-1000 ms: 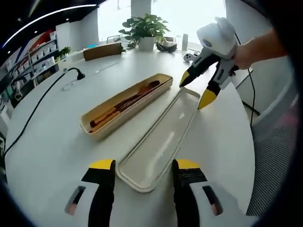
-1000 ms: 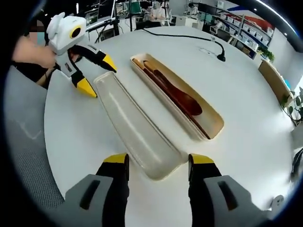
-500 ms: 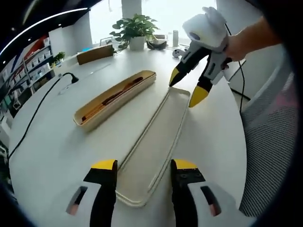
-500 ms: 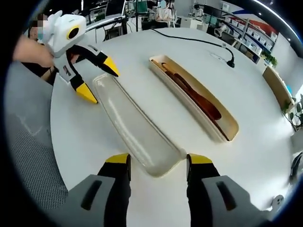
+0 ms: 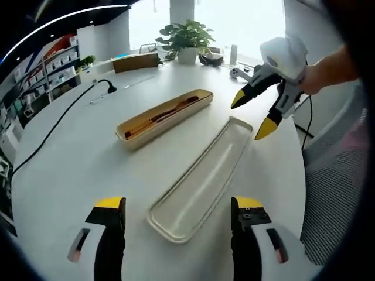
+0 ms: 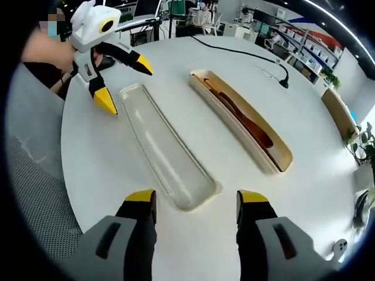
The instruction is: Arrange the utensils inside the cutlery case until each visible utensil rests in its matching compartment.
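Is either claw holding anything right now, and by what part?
Nothing is held. The left claw and right claw are both open at opposite ends of the lid, off it.

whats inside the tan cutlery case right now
The cutlery case holds dark wooden utensils lying lengthwise. Its near wall hides their lower parts, so their number and the dividers cannot be told.

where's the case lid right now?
The clear lid lies open side up on the white table, apart from and roughly alongside the cutlery case; the open left gripper and right gripper straddle its two ends.
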Demonstrator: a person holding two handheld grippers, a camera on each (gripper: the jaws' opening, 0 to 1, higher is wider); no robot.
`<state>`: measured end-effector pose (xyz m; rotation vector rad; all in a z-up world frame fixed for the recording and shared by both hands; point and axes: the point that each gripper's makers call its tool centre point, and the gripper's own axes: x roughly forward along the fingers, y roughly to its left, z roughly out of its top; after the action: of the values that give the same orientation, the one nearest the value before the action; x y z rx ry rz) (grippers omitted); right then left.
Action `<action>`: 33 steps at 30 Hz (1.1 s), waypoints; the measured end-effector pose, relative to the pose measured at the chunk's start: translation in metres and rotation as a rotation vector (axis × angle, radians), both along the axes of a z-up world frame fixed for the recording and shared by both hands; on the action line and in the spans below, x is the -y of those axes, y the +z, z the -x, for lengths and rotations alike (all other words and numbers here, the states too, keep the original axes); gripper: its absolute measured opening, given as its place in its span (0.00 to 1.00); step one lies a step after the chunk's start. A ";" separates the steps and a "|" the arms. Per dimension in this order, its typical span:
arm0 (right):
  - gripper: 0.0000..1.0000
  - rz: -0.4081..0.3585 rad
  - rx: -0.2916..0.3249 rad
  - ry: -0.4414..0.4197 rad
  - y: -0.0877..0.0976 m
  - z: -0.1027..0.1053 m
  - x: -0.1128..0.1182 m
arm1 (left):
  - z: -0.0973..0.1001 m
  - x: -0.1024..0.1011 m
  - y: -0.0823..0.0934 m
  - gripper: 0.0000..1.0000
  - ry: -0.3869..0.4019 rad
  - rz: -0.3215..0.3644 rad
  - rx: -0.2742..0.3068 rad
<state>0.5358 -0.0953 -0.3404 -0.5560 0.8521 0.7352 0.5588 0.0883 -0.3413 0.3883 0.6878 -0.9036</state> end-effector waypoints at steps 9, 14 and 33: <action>0.55 0.121 0.070 0.143 0.006 0.013 0.003 | 0.004 -0.016 0.008 0.79 -0.006 0.018 0.014; 0.55 0.032 0.060 0.072 0.010 0.012 -0.006 | 0.006 -0.009 0.008 0.61 0.010 0.018 0.034; 0.45 0.042 0.054 0.112 0.006 0.004 -0.006 | 0.010 -0.013 0.002 0.67 0.054 0.026 -0.002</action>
<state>0.5316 -0.0888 -0.3341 -0.6621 0.7919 0.8022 0.5489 0.1010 -0.3394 0.3439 0.6851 -0.8609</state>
